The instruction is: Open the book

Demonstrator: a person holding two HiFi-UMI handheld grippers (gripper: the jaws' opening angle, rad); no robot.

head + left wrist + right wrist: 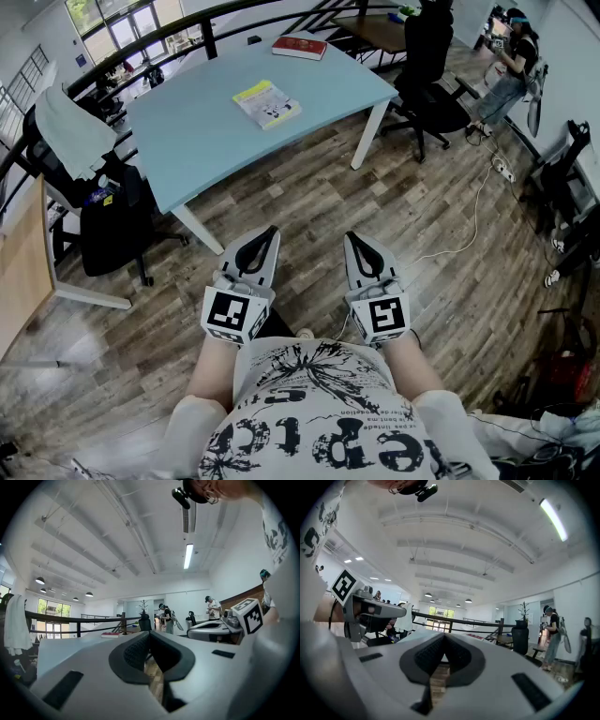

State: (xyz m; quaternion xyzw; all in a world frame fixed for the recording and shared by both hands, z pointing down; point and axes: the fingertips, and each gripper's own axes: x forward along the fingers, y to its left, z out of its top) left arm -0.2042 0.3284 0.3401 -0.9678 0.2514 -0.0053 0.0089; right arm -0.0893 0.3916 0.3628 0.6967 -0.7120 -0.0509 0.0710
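Yellow book (266, 103): shut, at middle of bench (187, 150), well ahead.
Left tongs (269, 232): closed, empty.
Right tongs (352, 237): closed, empty.
Approach: part tongs first; catch cover's free edge.

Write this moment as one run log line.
left hand-held gripper: shut, empty | right hand-held gripper: shut, empty | yellow book: closed on table

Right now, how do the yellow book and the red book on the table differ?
The yellow book has a pale yellow-and-white cover; the red book is dark red. The yellow book lies near the middle of the blue table; the red book lies at its far edge. Both are closed and lie flat.
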